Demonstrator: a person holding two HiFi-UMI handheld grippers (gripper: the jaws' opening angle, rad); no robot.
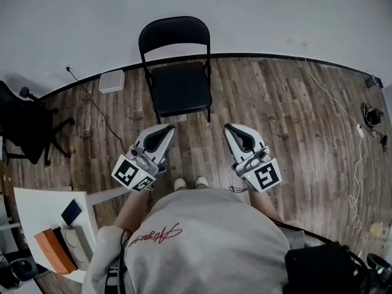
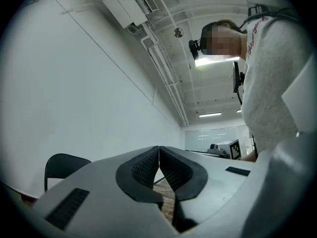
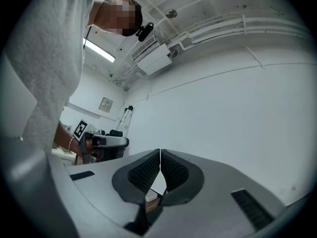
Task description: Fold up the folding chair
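Note:
A black folding chair (image 1: 179, 72) stands unfolded against the white wall, its seat facing me. My left gripper (image 1: 168, 128) and right gripper (image 1: 229, 128) are held side by side in front of it, short of the seat and touching nothing. Both are shut with nothing between the jaws. In the left gripper view the tips of the left gripper (image 2: 159, 148) meet, and the chair's backrest (image 2: 64, 165) shows at the lower left. In the right gripper view the right gripper (image 3: 160, 151) is closed too, with the other gripper (image 3: 101, 143) visible to its left.
A black office chair (image 1: 27, 124) stands at the left. A white box (image 1: 111, 81) with a cable lies by the wall. A white table (image 1: 43, 216) with a phone and boxes is at the lower left. White cables (image 1: 355, 133) run along the floor at the right.

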